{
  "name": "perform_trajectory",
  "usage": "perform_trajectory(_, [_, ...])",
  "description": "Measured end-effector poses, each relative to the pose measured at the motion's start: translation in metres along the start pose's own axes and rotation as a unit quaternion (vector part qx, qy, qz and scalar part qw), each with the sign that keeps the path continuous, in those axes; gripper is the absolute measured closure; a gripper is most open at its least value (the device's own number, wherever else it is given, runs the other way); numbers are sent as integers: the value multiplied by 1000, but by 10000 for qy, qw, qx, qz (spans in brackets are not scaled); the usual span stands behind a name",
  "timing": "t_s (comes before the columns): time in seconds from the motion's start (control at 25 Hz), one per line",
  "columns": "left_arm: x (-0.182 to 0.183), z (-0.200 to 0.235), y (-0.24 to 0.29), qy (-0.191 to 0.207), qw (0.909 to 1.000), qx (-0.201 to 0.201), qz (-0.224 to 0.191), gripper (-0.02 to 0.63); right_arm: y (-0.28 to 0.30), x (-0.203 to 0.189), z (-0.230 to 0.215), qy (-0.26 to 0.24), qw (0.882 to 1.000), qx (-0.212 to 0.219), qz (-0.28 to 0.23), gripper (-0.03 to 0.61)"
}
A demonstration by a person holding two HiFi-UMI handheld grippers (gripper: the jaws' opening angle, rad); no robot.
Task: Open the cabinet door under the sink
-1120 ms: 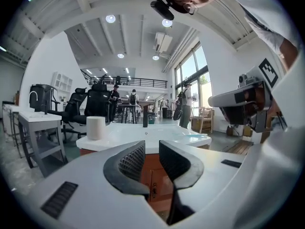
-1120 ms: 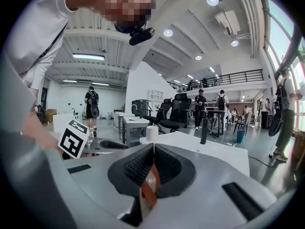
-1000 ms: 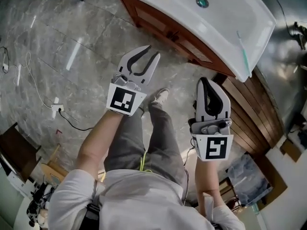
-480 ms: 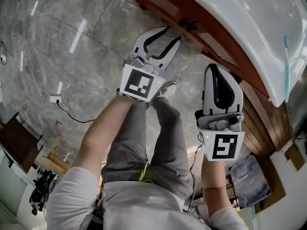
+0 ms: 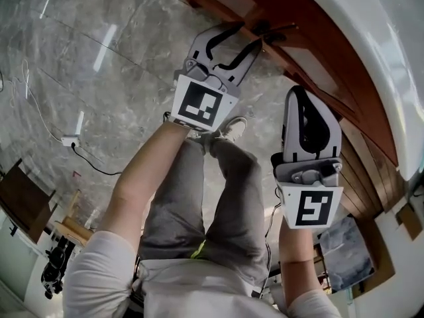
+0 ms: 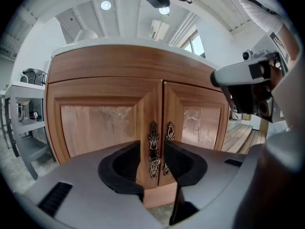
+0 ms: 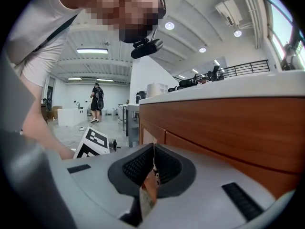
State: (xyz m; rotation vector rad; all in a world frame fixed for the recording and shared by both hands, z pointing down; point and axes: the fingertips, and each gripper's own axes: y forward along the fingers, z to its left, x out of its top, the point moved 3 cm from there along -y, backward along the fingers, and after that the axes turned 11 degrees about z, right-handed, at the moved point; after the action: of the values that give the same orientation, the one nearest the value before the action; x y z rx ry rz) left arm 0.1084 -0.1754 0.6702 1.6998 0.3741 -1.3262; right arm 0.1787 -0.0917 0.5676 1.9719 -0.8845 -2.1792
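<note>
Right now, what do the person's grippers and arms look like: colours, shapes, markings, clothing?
The left gripper and the right gripper are both pale grey, with two curved jaws lined in black pads. Behind each sits a white cube bearing a black square marker. The person wears a white short-sleeved shirt and grey trousers; the forearms are bare.

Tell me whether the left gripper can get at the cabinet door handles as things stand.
Probably yes. The left gripper faces the door handles straight on; its jaws have just been opening and hold nothing, and nothing stands between.
</note>
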Motion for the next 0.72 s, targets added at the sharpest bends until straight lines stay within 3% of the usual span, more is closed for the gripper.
perform_trajectory(0.56, [-38,-7,37,233,9996,-105,-119,480,32,-39,0,3,9994,-122,-324,546])
perform_trajectory(0.72, [-39,-6,42,217,9995,-18,-209,518,33,-48,-2,-32,9996,-121,-254,546])
